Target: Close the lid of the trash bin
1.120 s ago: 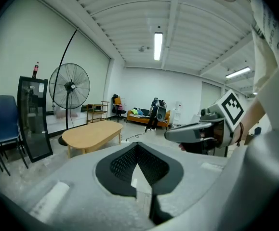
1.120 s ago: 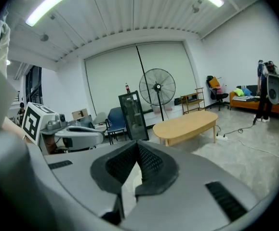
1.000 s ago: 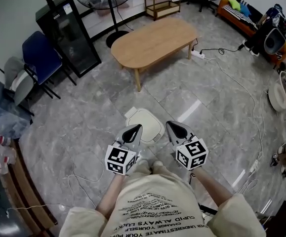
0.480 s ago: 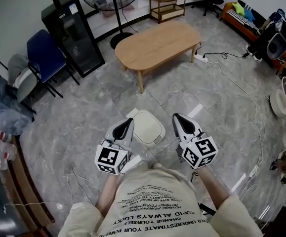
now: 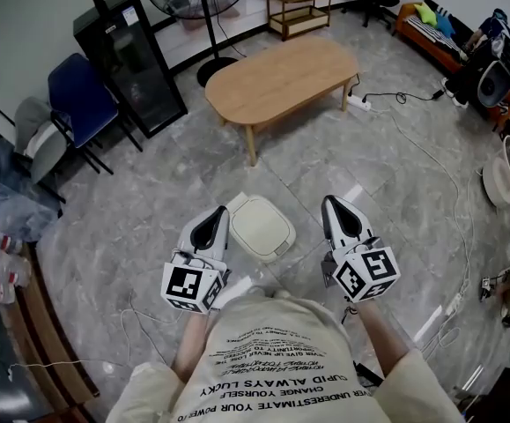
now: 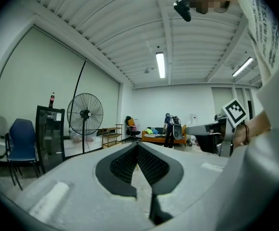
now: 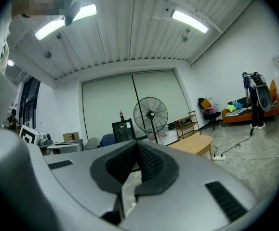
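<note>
Left gripper [image 5: 210,227]: jaws pressed together, nothing between them. Right gripper [image 5: 341,220]: jaws likewise together and empty. Both grippers point level across the room, and neither gripper view shows the bin.

The trash bin [image 5: 274,247] stands on the grey floor [image 5: 149,227] just ahead of the person. In the head view it lies between the two grippers. Its cream lid [image 5: 256,221] lies flat over the rim with no gap visible.

Judgement: the closing step appears complete. The only thing left is to confirm that the lid is fully seated, which this overhead view cannot settle.
</note>
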